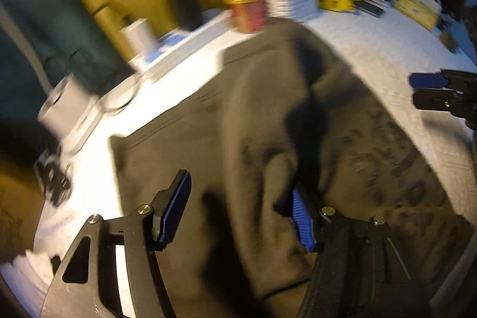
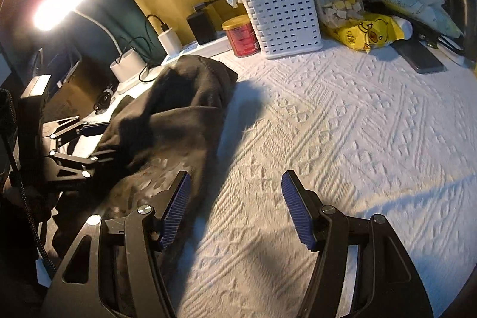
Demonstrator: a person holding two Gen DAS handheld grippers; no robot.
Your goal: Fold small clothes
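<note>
A dark olive-brown garment (image 1: 268,124) lies bunched on the white textured cloth (image 2: 357,124). In the left wrist view my left gripper (image 1: 238,210) is open, its jaws wide, with a raised fold of the garment lying between the blue pads (image 1: 176,207). The view is blurred. In the right wrist view the garment (image 2: 173,121) is heaped at the left. My right gripper (image 2: 235,207) is open and empty, its left pad beside the garment's edge. The left gripper (image 2: 98,139) shows at the garment's left side. The right gripper's fingertips (image 1: 429,79) show at the right edge.
At the back stand a red can with a yellow lid (image 2: 242,35), a white perforated basket (image 2: 283,17), a jar (image 2: 340,2), a yellow snack bag (image 2: 366,33) and a phone (image 2: 417,55). Chargers, cables and a lit lamp (image 2: 65,2) are at the left.
</note>
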